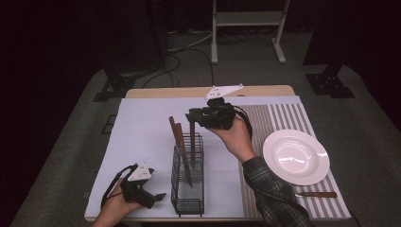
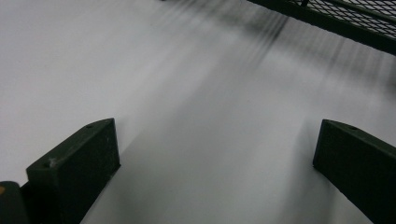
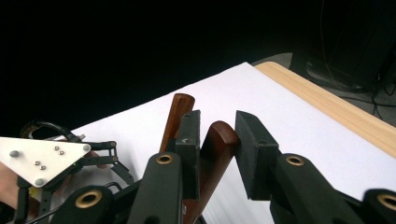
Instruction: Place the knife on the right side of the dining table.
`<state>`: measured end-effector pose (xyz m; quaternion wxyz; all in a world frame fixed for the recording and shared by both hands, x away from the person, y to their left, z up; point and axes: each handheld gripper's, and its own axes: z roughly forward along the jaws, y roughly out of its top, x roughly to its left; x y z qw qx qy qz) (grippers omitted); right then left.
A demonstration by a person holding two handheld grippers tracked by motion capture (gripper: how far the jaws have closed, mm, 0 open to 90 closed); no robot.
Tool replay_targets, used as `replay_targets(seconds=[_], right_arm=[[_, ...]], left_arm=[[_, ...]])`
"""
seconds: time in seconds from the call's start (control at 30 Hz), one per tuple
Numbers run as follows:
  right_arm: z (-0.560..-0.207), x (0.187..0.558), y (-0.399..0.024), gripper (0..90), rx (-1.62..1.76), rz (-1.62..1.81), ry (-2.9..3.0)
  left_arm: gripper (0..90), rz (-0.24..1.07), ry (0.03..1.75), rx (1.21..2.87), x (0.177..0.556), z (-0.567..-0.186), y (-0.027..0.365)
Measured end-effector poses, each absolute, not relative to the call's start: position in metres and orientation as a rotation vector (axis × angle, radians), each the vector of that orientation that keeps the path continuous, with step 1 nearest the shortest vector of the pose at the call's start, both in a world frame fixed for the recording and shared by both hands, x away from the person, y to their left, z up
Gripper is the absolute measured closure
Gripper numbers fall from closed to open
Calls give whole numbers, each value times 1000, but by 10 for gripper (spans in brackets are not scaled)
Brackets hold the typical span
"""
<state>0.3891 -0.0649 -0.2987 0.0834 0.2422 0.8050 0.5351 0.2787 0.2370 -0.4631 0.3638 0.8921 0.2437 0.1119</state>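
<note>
Two tools work: the right tool (image 3: 215,154), mid-frame, clamps a wooden knife handle (image 3: 219,140) in the wire basket (image 1: 187,189) and should lift straight up; the left tool (image 2: 215,172) rests apart, lower left.

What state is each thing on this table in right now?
Right tool: closed on wooden handle.
Left tool: open, empty.
Wire basket: upright, cutlery standing inside.
Plate: empty.
Knife: lying flat beside the plate.

brown wood-handled utensil (image 3: 219,144): upright in black wire caddy (image 1: 187,189), handle top betw. right hand-held gripper (image 3: 215,140) jaws.
</note>
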Motion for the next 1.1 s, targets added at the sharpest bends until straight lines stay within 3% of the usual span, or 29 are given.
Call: replay_targets(seconds=[0.53, 1.1], right_arm=[[-293, 382, -71, 798, 688, 1714, 2434], [-272, 370, -74, 802, 634, 1770, 2381]], left_arm=[[0, 288, 629, 2292, 279, -463, 237], [0, 283, 631, 2292, 278, -463, 237]])
